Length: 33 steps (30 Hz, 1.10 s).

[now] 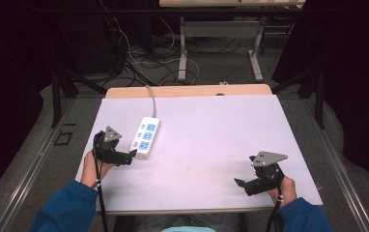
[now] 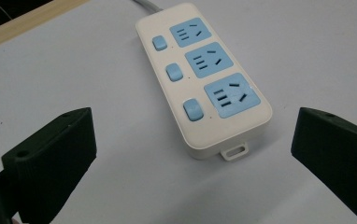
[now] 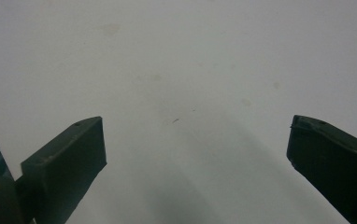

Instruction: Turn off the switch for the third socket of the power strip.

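A: Where is the power strip (image 1: 146, 137)?

B: It lies flat on the white table (image 1: 211, 140), at about 10 o'clock from the middle. Its grey cable (image 1: 151, 99) goes toward 12 o'clock. It has three blue sockets, each with a blue switch (image 2: 193, 109), and nothing is plugged in them.

A: And the grippers?

B: The left gripper (image 2: 190, 140) is just at its near end, jaws wide, not touching. The right gripper (image 1: 243, 184) is at 4 o'clock, well apart, jaws wide and holding nothing.

Both hand-held grippers (image 1: 133, 155) (image 1: 240, 183) wide-jawed, empty.
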Available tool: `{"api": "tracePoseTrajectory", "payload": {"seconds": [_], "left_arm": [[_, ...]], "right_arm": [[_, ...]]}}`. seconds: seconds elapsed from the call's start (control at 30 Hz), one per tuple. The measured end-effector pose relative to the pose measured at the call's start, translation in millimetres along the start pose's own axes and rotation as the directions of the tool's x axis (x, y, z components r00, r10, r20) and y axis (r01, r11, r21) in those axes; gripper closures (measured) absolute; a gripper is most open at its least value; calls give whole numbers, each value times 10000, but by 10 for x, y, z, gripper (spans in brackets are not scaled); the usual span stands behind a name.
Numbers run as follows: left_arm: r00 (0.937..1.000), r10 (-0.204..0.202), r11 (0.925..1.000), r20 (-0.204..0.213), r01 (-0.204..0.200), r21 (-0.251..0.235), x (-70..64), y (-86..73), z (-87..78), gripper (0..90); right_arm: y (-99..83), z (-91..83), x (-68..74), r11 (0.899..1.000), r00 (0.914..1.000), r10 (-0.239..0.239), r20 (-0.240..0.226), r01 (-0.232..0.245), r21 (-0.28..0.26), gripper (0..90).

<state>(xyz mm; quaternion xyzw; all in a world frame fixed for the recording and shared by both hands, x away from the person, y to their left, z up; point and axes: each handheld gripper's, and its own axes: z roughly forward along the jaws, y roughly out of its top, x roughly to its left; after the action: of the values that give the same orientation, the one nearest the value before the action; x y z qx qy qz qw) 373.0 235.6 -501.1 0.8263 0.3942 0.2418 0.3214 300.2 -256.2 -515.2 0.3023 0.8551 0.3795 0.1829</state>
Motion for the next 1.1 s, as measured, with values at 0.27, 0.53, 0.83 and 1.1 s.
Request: {"api": "tracePoseTrajectory", "payload": {"seconds": [0.27,0.53,0.83,1.1], "left_arm": [[9999,39,9999,162,-36,-139,-68,-88,-91,3],[9996,93,9998,275,-88,-178,-108,-170,-177,3],[9996,54,9998,283,-49,-172,-118,-274,-274,3],[9995,31,9999,329,-26,-169,-116,-384,-320,3]], "right_arm": [[-2,5,5,10000,10000,6,59,-5,-42,41],[-2,5,6,10000,10000,11,47,-11,-40,41],[-2,5,5,10000,10000,33,62,-32,-47,41],[-3,6,5,10000,10000,26,75,-26,-55,41]]}}
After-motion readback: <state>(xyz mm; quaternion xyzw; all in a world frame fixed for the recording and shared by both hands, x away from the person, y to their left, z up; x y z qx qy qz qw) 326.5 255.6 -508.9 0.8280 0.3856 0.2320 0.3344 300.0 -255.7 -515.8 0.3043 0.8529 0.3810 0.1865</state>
